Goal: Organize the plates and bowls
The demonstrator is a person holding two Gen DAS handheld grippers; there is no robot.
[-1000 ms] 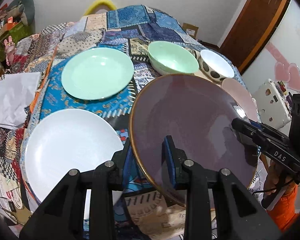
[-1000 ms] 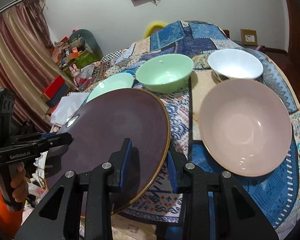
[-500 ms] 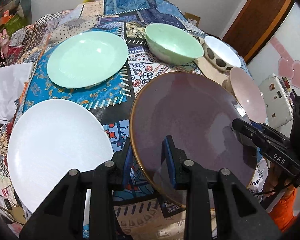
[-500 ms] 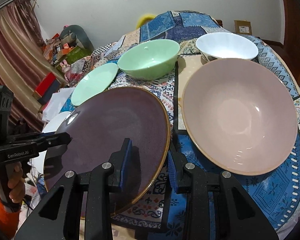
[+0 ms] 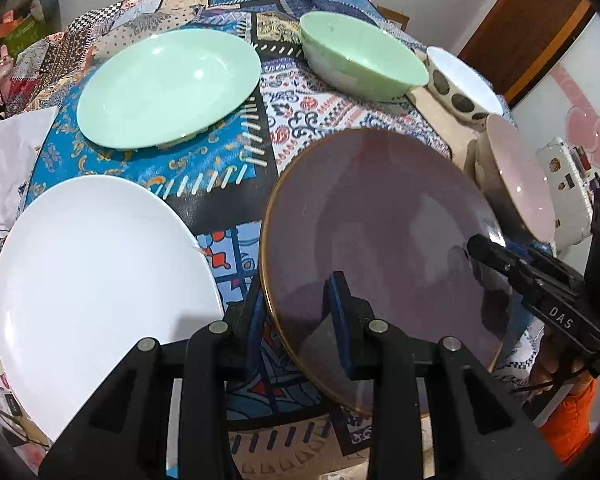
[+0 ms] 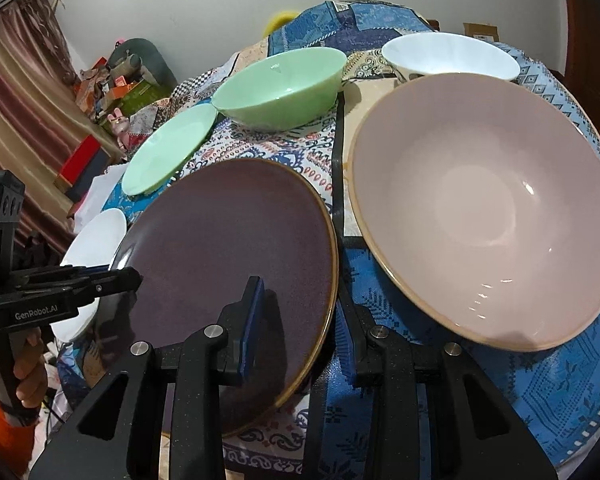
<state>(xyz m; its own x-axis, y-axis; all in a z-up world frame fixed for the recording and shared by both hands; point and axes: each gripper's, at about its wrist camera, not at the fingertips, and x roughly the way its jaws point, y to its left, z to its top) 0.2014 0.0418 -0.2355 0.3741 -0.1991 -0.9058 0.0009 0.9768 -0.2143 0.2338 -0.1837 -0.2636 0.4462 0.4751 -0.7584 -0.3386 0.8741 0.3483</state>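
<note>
Purple plate (image 5: 380,216) matt, speckled glaze; pink bowl (image 6: 484,208) glossy ceramic; tablecloth (image 5: 236,168) patterned cloth

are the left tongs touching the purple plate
Touching. In the left wrist view the left tongs straddle the purple plate at its gold rim, one blue pad on top, the other beneath, pinching it.

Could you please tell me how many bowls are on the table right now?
3. The green bowl sits at the far middle, the white bowl at the far right, and the pink bowl nearest on the right. None seems hidden.
</note>
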